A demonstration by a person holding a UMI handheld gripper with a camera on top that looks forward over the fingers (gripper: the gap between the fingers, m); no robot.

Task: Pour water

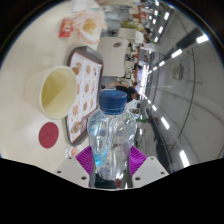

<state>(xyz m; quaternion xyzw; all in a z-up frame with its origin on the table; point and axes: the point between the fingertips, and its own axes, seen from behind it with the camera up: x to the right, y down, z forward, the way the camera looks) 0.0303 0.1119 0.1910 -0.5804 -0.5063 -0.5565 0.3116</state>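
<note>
A clear plastic water bottle [110, 135] with a blue cap stands upright between my fingers, its lower body pressed by both purple pads [87, 157]. My gripper [110, 160] is shut on the bottle. Just beyond the bottle and to its left stands a pale yellow cup [56, 90] on the white table [25, 60], its mouth open and facing up. The bottle's base is hidden behind the gripper body.
A red round coaster or lid [47, 133] lies near the cup. A tray with a printed paper liner [84, 85] lies beyond the bottle. Farther off lies food packaging [85, 25]. Beyond the table's right edge are seated people and rows of tables.
</note>
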